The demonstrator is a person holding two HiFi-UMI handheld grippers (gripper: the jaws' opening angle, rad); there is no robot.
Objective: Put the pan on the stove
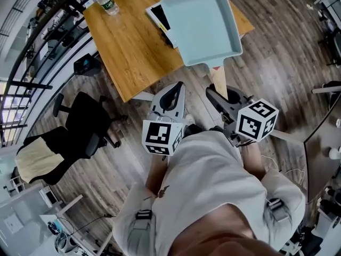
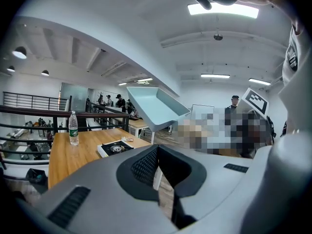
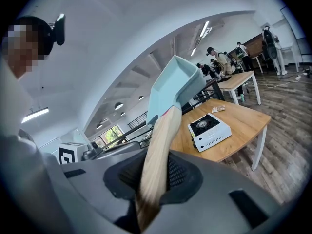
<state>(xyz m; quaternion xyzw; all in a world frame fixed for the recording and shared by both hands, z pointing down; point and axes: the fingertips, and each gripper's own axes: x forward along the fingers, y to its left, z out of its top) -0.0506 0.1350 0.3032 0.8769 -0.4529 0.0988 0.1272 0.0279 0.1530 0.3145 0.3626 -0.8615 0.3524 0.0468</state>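
Pan of pale blue, square and deep-walled, hangs tilted in the air over the near part of the wooden table, carried by its wooden handle alone. The right gripper is clamped on that handle toward its free end, the jaws pressing it from both sides. The pan looks rigid and fairly heavy. Held this far from its body it probably pulls downward at the front, and the smooth, rounded handle may twist between the pads. A hold closer to the body would likely steady it, and it wants setting down level. The left gripper is closed with nothing between its jaws, held beside the right one and clear of the pan.

The portable gas stove sits on the table, below and beyond the pan and well apart from it. In the head view the pan covers most of the stove, leaving only a dark edge, so their alignment cannot be judged there. Whether the burner is lit cannot be made out. A water bottle stands near the table's far corner, and an office chair stands on the floor to the left.
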